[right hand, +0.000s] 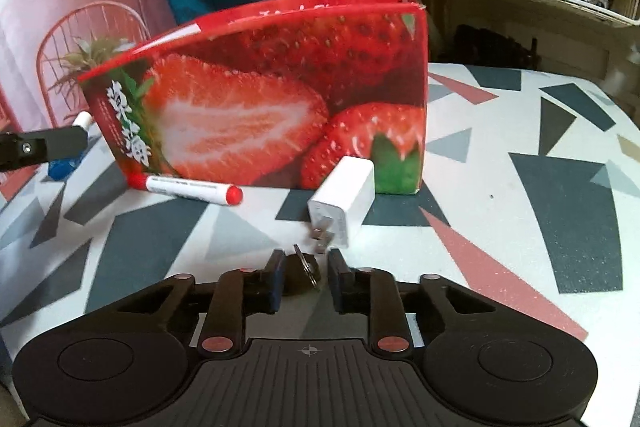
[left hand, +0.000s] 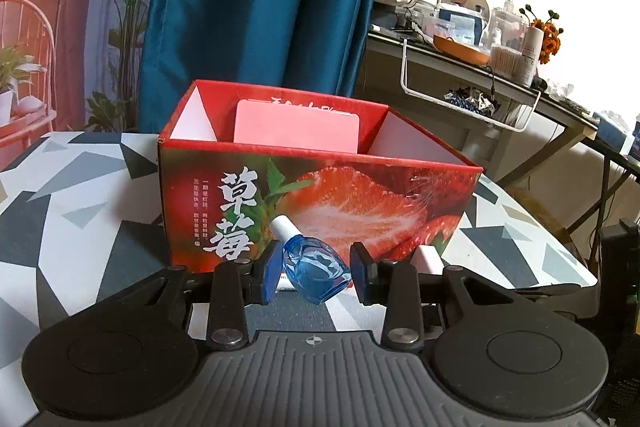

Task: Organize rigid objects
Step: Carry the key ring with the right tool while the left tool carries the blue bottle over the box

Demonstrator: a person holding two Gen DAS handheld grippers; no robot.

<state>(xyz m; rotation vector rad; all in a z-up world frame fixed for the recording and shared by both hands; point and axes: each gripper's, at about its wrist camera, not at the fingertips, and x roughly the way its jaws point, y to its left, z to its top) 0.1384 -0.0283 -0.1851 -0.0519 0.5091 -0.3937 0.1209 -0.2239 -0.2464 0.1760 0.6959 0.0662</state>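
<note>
My left gripper is shut on a small blue bottle with a white cap, held tilted just in front of the red strawberry box. A pink card stands inside the box. In the right wrist view, my right gripper hangs low over the table, open, with a dark key on a ring lying between its fingers; a gap shows beside the right pad. A white charger plug lies just ahead, and a red marker rests against the box. The left gripper's finger shows at the far left.
The table wears a cloth with grey, black and pink triangles. A teal curtain hangs behind the box. To the right stands a cluttered desk with a white wire basket. The charger's corner peeks past the box.
</note>
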